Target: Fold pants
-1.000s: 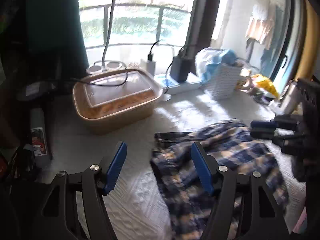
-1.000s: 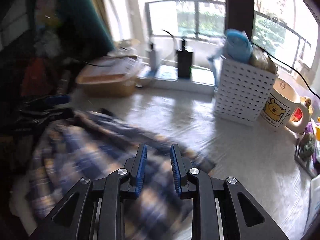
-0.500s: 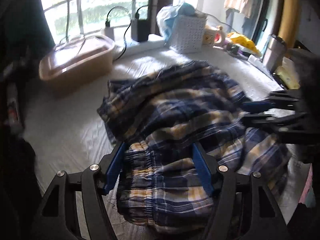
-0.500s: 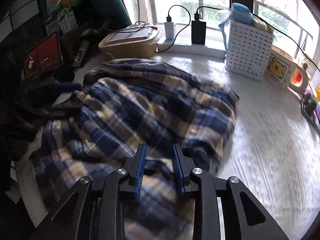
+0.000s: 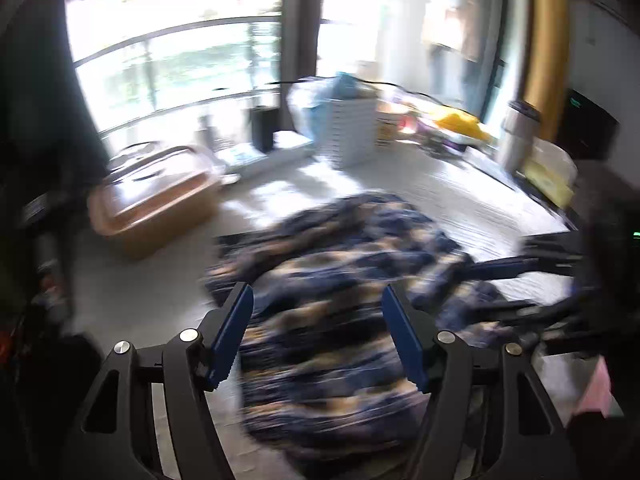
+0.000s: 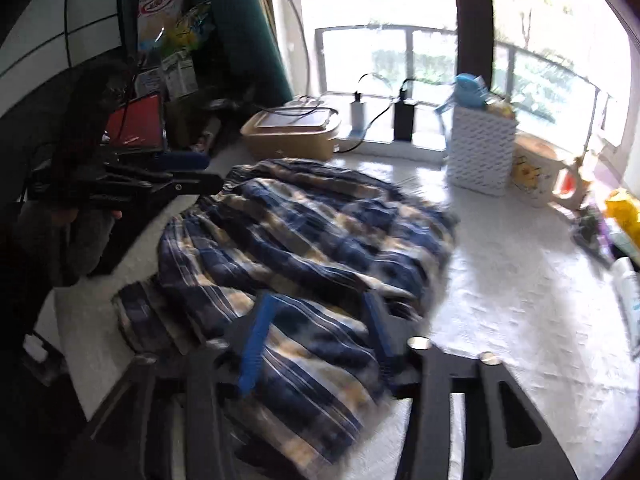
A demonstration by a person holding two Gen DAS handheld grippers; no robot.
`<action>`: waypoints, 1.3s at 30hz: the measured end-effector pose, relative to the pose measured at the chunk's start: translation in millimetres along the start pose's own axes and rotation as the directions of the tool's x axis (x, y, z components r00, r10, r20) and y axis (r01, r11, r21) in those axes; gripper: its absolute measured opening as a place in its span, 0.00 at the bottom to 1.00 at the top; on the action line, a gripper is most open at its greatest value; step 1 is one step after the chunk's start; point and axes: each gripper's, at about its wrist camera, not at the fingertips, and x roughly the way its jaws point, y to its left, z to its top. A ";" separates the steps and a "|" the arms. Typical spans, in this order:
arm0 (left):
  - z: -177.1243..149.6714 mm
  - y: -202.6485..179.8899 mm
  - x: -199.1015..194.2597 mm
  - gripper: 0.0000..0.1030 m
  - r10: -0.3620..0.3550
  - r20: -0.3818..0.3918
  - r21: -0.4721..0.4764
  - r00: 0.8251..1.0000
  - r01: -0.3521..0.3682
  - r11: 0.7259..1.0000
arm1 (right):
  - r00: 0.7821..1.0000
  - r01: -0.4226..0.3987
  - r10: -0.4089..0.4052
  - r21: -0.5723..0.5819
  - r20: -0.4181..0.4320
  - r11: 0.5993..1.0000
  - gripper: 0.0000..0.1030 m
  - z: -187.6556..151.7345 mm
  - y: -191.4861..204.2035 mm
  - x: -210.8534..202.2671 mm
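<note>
I see the pants (image 6: 304,240), blue and tan plaid, lying bunched in a loose heap on the white textured surface (image 6: 520,300), and I take them as my landmark. My left gripper (image 5: 318,336) hangs over the near end of the pants with its fingers (image 5: 234,336) set wide; plaid cloth shows between them, but the blur keeps me from telling whether the pads touch it, and nothing looks clamped. My right gripper (image 6: 316,340) is at the near right edge of the pants, its blue fingers (image 6: 256,344) opening, with a fold of the fabric lying between them and not pinched. In the right wrist view the left gripper comes in from the left of the pants, level with their far left corner. Beyond the pants, toward the window, stands a tan lidded container (image 6: 290,136). To the right of that container, still beyond the pants, are two chargers with cables (image 6: 402,120) and a white perforated basket (image 6: 480,156). A mug with a yellow cartoon figure (image 6: 536,172) sits just right of the basket. The left wrist view is heavily smeared, so I report no finer detail from it.
</note>
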 end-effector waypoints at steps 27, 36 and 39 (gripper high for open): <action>6.1 57.7 29.2 0.65 -0.019 -0.073 -0.020 0.997 0.018 1.000 | 0.994 0.055 -0.060 -0.054 -0.096 0.997 0.42 -16.4 -26.1 -48.2; 7.5 74.5 69.5 0.65 -0.042 -0.110 -0.124 0.993 0.028 0.992 | 0.993 0.015 -0.027 -0.104 -0.111 0.994 0.32 54.5 -52.7 52.1; 3.5 90.5 81.6 0.66 -0.044 -0.137 -0.182 0.990 0.018 0.983 | 0.982 0.036 -0.053 -0.099 -0.183 0.994 0.25 57.5 -64.9 90.6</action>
